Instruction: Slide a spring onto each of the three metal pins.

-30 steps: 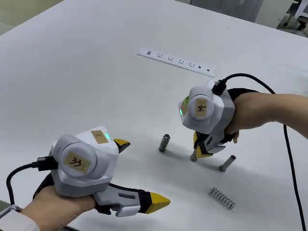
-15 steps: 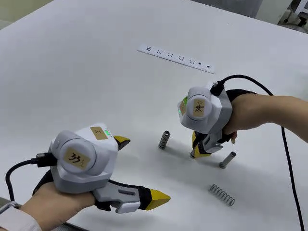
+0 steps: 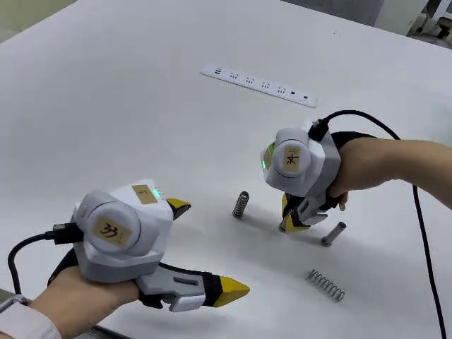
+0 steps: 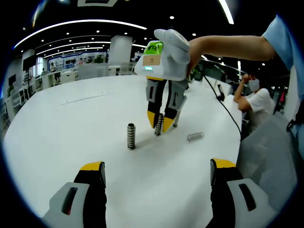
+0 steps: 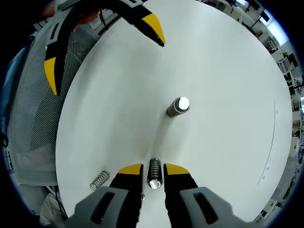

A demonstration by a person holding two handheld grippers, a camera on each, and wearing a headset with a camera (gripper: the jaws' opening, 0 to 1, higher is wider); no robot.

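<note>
Clamping a coiled steel spring [image 5: 155, 168] around an upright silver metal pin [image 5: 153, 183] toward the white table's [image 3: 141, 127] near edge with right gripper [image 4: 159, 126], holding left gripper [image 4: 157, 166] agape. Risks tipping pin through sideways pull.

A white workbench [image 3: 106, 106] was seen under long ceiling lights [image 4: 95, 23], and a white power strip [image 3: 258, 86] was laid flat on it toward the far side. In the left gripper view, a grey mesh chair [image 4: 270, 161] was set beside the bench edge, and a seated person [image 4: 259, 102] was made out beyond it.
</note>
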